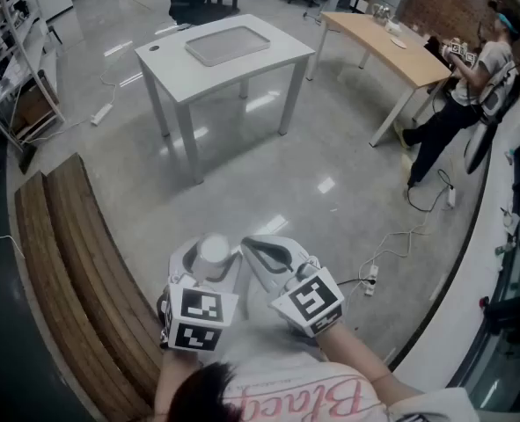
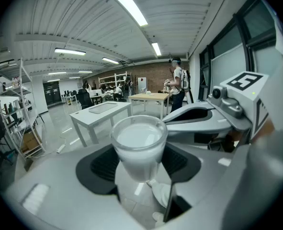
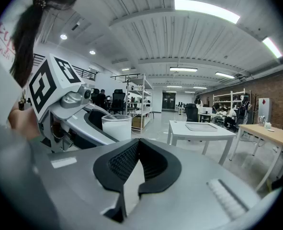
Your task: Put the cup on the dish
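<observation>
Between the jaws of our left gripper (image 2: 140,169) stood the cup (image 2: 139,143), upright, with the dark pads pressing on its lower sides. The jaws stood rather wide, but only because the cup filled the space between them. We held it low in front of the body, above the bare floor. Just beside it was our right gripper (image 3: 136,159), with its jaws brought together and nothing in them. The dish (image 1: 227,44), a flat grey tray, lay on the white table (image 1: 286,58), well apart from us across the floor. We judged that the step in hand was the carrying: the cup was taken but not yet brought to the dish. The next move called for walking to the table, keeping the cup upright, lowering it onto the tray and only then opening the jaws.
</observation>
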A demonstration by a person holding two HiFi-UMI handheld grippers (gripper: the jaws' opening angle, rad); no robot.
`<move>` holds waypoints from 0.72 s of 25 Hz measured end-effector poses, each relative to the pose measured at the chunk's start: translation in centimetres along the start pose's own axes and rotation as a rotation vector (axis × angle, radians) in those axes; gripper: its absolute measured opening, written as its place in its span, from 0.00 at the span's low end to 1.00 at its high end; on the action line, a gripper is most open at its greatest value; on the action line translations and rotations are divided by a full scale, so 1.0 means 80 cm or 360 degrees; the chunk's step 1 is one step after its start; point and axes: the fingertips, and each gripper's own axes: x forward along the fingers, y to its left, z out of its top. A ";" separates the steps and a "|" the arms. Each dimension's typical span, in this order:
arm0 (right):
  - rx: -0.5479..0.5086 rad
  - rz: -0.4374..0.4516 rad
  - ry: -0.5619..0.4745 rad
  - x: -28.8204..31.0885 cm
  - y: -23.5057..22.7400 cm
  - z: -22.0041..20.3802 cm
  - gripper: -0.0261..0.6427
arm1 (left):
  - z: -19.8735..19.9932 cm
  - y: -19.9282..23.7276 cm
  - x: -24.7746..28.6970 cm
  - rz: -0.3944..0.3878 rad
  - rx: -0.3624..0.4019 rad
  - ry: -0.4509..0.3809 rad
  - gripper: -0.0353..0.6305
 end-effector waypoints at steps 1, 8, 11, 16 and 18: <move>0.0000 0.0001 0.0004 -0.002 -0.001 0.000 0.04 | 0.001 -0.002 -0.001 0.0001 0.0002 0.0008 0.45; 0.0028 -0.0003 0.0030 -0.001 -0.006 -0.002 0.04 | 0.000 -0.004 0.005 -0.0023 -0.0009 0.0039 0.45; 0.0038 -0.0020 0.0036 0.007 -0.012 -0.001 0.04 | 0.002 0.005 0.007 -0.0026 -0.0018 0.0045 0.45; 0.0134 -0.0036 0.0000 0.019 -0.025 0.006 0.04 | 0.014 0.018 0.012 -0.0020 -0.0009 0.0075 0.45; 0.0132 -0.0034 0.0017 0.024 -0.031 0.008 0.04 | 0.019 0.023 0.016 -0.0025 -0.0010 0.0087 0.45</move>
